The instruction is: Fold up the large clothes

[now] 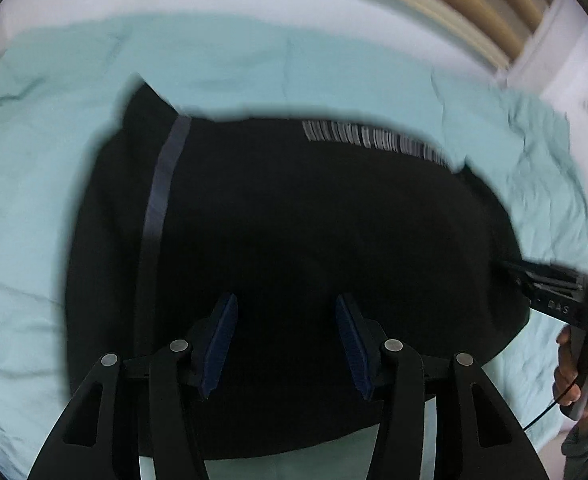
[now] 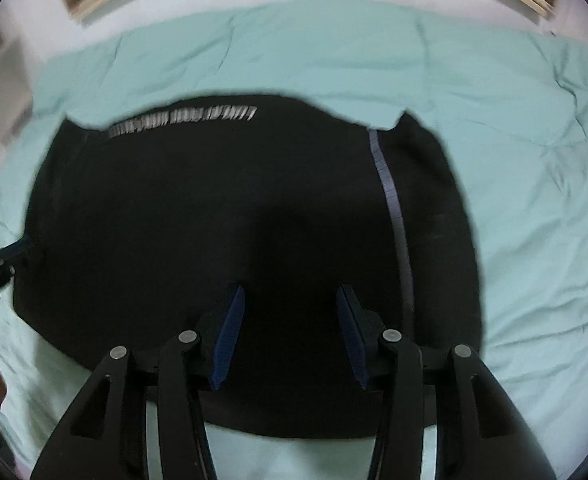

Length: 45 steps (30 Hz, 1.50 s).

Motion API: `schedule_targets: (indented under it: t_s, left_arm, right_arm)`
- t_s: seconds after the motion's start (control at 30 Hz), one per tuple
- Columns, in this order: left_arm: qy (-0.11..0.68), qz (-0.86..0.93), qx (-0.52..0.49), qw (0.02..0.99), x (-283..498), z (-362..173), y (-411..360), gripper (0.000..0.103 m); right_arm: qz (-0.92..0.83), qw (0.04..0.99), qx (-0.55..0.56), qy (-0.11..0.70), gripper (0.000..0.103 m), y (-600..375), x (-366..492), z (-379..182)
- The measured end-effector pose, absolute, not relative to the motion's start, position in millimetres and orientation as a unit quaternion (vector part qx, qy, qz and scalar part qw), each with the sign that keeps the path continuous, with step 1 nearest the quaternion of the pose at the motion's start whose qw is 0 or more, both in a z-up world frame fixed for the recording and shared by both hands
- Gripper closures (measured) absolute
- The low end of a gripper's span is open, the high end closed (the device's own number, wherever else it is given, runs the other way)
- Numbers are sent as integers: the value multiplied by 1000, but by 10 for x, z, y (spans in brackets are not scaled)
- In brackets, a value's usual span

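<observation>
1. My left gripper (image 1: pixel 285 344) hangs over the black garment (image 1: pixel 294 240), jaws parted about halfway, ribbed blue pads (image 1: pixel 221 344) facing each other with only dark cloth far below them. Nothing held.
2. My right gripper (image 2: pixel 289 336) matches it: jaws spread about halfway, the pads' ridged blue rubber bare, nothing between them.
3. The garment lies flat on the pale mint bedsheet (image 1: pixel 25 200), a broad, roughly rectangular slab of matte black fabric, its edges soft and slightly wavy.
4. A narrow grey-blue stripe (image 1: pixel 161 192) runs down one side of it, smooth and ribbon-like; from the right wrist view it sits on the far right side.
5. Near the far edge, a row of white barcode-like print (image 1: pixel 374 140) crosses the cloth, too smeared to read.
6. The sheet is creased and puckered all around the garment.
7. In the left wrist view my right hand (image 1: pixel 582 376) grips its handle at the garment's right edge.
8. Beyond the bed, a slatted wooden headboard (image 1: pixel 434 4), blurred.
</observation>
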<state>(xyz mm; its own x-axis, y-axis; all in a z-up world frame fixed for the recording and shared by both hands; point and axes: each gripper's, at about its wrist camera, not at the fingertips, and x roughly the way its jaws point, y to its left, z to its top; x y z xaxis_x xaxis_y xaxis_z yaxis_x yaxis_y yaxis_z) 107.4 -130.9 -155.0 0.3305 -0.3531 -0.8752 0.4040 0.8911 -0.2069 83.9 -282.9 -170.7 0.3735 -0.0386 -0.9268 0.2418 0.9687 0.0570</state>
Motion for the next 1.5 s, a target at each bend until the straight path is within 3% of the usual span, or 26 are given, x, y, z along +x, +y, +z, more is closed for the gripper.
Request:
schedule_targets:
  t_s: [0.07,0.3,0.43,0.6,0.7,0.9,0.97,1.23,1.5]
  left_arm:
    - [539,-216,41,813,1110,-1847,-1445,44]
    - [568,-205,3,797,1322,-2088,-1420,42]
    - [566,-211,8,797,1340,-1862,-1448,42]
    - [519,-255,-57,814,1559,-1308,-1479,41]
    - [513,-260,-50,817,1807,-1240,-1658,41]
    - [589,-229,-12,775,2195,-1923,-1872,42]
    - [590,-222,-2,776,2240,-2028,-1898,42]
    - [565,-231,-12,792,2144,-1866,-1784,40]
    - [528,-213,-42,821,1795,-1428,-1063,40]
  right_arm:
    - [-92,811,50,576,43,-2732,905,-2032]
    - [-91,814,62,570,42,-2751,861,-2272]
    - [-78,798,78,592,43,-2800,941,-2043]
    - [-44,836,127,533,42,-2902,1207,-1421]
    - [-51,851,120,509,41,-2921,1555,-1304]
    - [-54,794,164,583,39,-3008,2067,-2080]
    - [-61,790,159,589,29,-3030,2103,-2305]
    - [-47,809,176,559,23,-3151,1840,-2244]
    - [-55,824,228,517,23,-3350,1130,-1814]
